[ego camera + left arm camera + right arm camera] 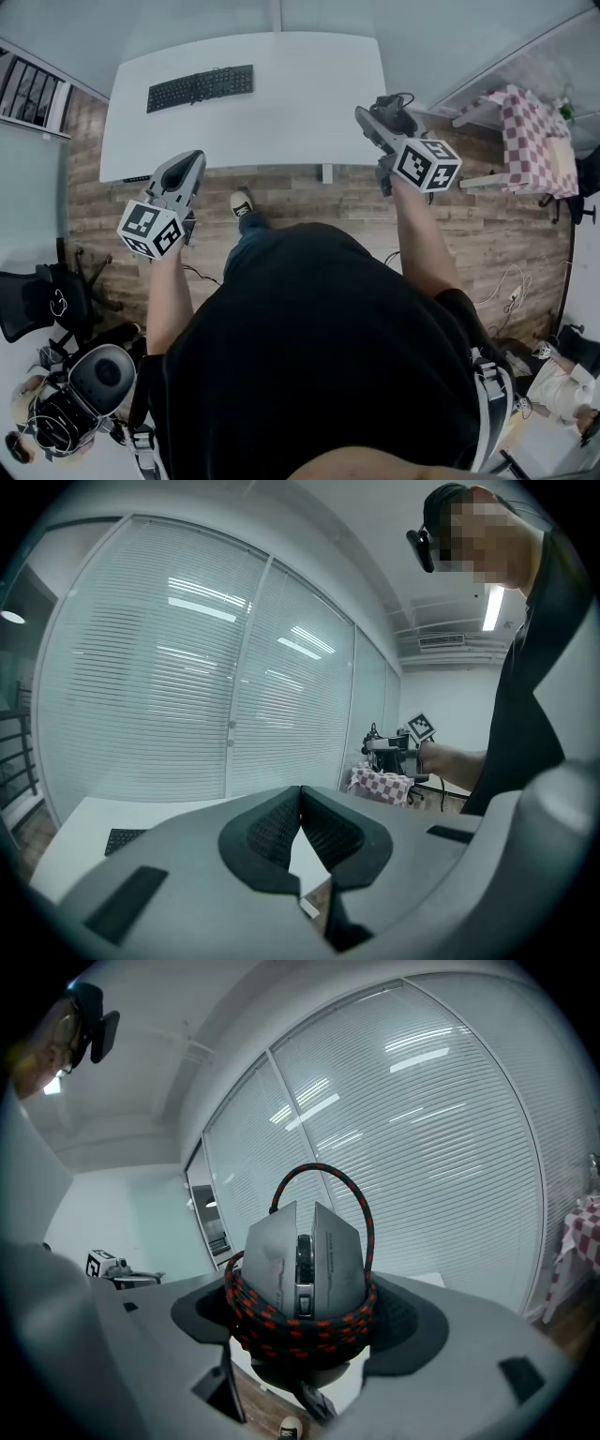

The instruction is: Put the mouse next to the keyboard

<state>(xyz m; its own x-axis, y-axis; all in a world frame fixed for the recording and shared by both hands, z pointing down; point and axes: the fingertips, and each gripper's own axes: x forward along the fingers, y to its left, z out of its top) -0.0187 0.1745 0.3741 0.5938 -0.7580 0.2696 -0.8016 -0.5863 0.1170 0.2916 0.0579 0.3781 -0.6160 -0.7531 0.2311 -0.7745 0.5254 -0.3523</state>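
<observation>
A grey mouse [305, 1265], wound round with its black-and-red braided cable, sits clamped between the jaws of my right gripper [302, 1309]. In the head view the same mouse [396, 113] is held off the right end of the white table [309, 112], above the wooden floor. A black keyboard [200, 87] lies on the table's far left part; its corner [124, 839] shows in the left gripper view. My left gripper [186, 170] hovers before the table's near left edge with its jaws closed together and nothing between them [301, 829].
A checkered-cloth table [528, 136] stands at the right. A black office chair [42, 300] and a helmet-like device [89, 384] are at the lower left. Glass walls with blinds [187, 696] stand beyond the table. My shoe [242, 202] is on the wooden floor.
</observation>
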